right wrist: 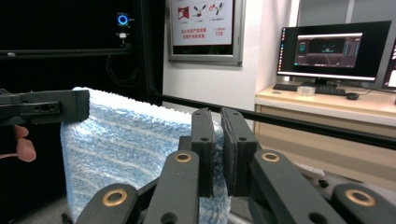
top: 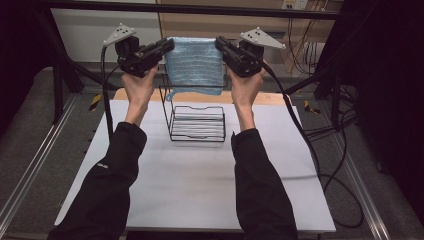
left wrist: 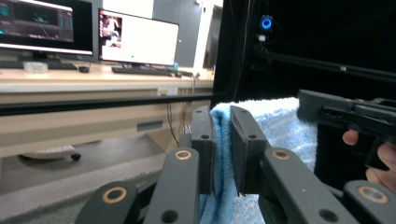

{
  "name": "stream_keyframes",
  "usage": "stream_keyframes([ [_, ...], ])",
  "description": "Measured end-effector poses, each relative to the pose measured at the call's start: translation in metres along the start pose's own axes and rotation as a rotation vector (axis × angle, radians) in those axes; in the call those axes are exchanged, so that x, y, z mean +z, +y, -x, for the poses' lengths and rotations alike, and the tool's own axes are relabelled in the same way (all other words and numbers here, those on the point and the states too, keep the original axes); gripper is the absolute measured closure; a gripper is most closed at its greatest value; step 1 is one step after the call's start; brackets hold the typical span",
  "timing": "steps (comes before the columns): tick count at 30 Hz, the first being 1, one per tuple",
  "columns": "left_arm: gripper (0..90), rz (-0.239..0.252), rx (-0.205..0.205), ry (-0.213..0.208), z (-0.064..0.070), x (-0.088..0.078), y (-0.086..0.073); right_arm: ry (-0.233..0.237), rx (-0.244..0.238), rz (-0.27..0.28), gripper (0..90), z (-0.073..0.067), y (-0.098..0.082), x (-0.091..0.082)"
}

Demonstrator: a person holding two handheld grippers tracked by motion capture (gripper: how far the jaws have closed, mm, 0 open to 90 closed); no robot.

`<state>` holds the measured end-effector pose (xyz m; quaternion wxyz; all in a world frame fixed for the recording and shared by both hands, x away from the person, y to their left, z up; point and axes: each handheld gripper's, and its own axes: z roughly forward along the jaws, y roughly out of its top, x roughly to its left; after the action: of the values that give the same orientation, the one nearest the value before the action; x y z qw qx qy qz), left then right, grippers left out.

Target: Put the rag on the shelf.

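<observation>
**Towel held taut above the wire rack**

High view: you hold the blue towel (top: 194,62) stretched in the upper middle of the frame, the left gripper (top: 167,46) pinching its upper left corner and the right gripper (top: 220,44) its upper right. Held by both corners, the cloth hangs flat, likely so it can drape over the black wire rack (top: 197,122), which stands just below it at the centre of the white table (top: 200,185).

Left gripper view: your left gripper (left wrist: 222,154) sits at lower centre, its jaws clamped narrow on the towel (left wrist: 285,128) edge. The cloth runs to the right, where the other gripper grips the far corner.

Right gripper view: your right gripper (right wrist: 218,151) at lower centre is likewise closed tight on the towel (right wrist: 121,154), which spreads to the left of the frame.
</observation>
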<state>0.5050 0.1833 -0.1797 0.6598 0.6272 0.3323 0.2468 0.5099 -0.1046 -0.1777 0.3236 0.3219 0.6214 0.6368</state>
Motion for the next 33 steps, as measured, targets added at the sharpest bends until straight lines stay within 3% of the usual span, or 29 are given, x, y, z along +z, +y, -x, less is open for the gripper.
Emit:
stream_keyframes([
  [6, 80.4, -0.025, 0.019, -0.01, 0.005, -0.005, -0.012, 0.012, 0.011, -0.035, 84.5, 0.001, -0.015, -0.003],
  [17, 80.3, -0.064, 0.004, -0.015, -0.001, -0.011, -0.033, 0.043, 0.007, -0.091, 84.1, -0.001, -0.03, -0.005],
  [33, 79.9, -0.085, 0.017, -0.059, 0.007, -0.026, -0.037, 0.124, -0.025, -0.119, 83.6, -0.006, -0.03, -0.027],
])
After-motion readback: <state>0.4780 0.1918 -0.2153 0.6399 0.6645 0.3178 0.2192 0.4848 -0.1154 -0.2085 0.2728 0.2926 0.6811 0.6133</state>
